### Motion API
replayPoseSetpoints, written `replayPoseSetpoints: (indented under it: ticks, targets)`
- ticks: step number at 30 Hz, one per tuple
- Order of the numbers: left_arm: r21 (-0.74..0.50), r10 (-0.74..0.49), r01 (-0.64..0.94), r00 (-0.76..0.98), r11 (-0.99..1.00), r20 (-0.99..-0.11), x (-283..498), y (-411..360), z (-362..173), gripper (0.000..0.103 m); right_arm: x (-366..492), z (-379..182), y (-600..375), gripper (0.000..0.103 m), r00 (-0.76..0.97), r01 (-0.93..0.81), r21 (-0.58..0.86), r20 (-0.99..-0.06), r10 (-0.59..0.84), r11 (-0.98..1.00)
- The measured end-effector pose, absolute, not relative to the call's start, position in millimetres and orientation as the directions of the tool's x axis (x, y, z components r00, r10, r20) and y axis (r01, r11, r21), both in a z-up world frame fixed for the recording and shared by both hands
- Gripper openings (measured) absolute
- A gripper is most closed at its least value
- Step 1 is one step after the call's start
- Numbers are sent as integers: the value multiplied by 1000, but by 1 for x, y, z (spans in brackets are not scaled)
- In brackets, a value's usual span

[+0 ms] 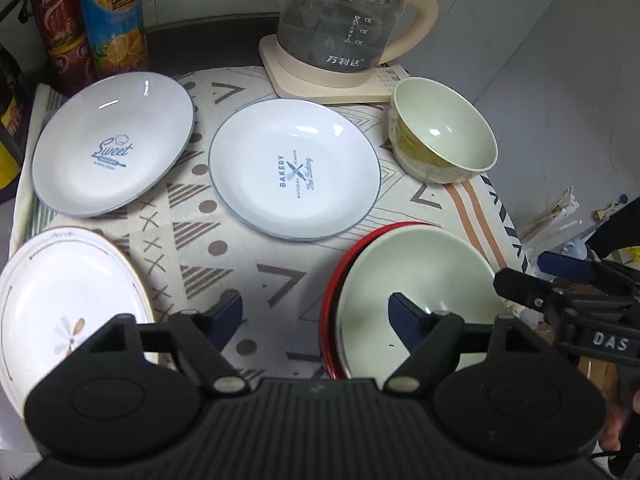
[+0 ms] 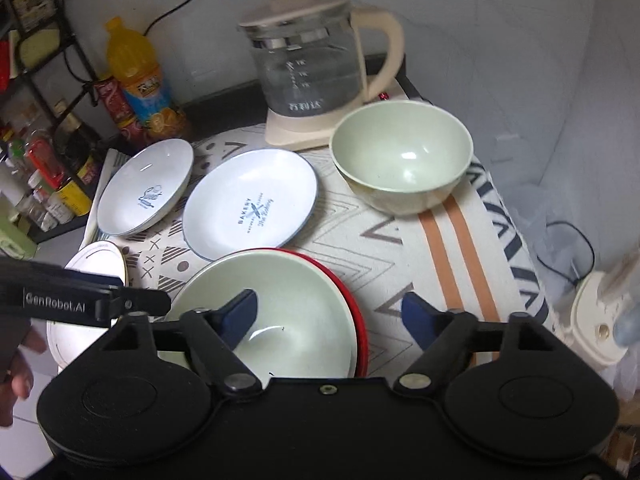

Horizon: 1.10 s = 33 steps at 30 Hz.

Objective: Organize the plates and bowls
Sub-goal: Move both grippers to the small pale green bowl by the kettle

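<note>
Over green bowl [image 2: 280,312], right gripper [image 2: 330,314] tilted down (fingers [image 2: 240,312] apart)

dim, cool indoor light from overhead; small white glints sit on the bakery plate [image 1: 294,168], the sweet plate [image 1: 112,144] and the far bowl [image 2: 402,160]. soft shadows pool under the dishes. both views bulge fisheye-style, with black corners at 1 and 11 o'clock. the bottles [image 1: 108,16] at 11 o'clock look soft and grainy
</note>
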<state>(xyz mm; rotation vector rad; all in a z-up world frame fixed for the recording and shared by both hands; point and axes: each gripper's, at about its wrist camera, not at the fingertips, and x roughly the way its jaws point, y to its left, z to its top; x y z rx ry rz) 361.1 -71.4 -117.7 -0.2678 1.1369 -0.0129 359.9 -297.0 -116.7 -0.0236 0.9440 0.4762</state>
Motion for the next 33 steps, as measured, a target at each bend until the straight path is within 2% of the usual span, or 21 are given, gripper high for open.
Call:
replayPoseSetpoints:
  ticks: [2, 5, 7, 15, 27, 33]
  targets:
    - [-216, -148, -122, 417, 969, -897, 364, -71, -117, 79, 363, -115, -302, 94, 495, -383, 211, -775, 393, 899]
    - [-216, -150, -115, 419, 970, -896, 369, -72, -115, 79, 364, -112, -308, 101, 520, -366, 221, -757, 395, 904]
    - [-211, -147, -111, 419, 971, -896, 372, -73, -114, 79, 365, -112, -311, 103, 522, -364, 224, -755, 397, 904]
    - [-188, -130, -89, 446, 978, -886, 390, -79, -108, 80, 373, -120, -326, 103, 520, -303, 262, -760, 390, 916]
    - [-218, -148, -76, 521, 973, -841, 437, -101, -99, 80, 404, -117, -341, 102, 575, -270, 271, -724, 381, 924]
    - [-237, -166, -61, 549, 970, -819, 463, -117, -99, 79, 427, -121, -350, 91, 581, -242, 295, -719, 381, 925]
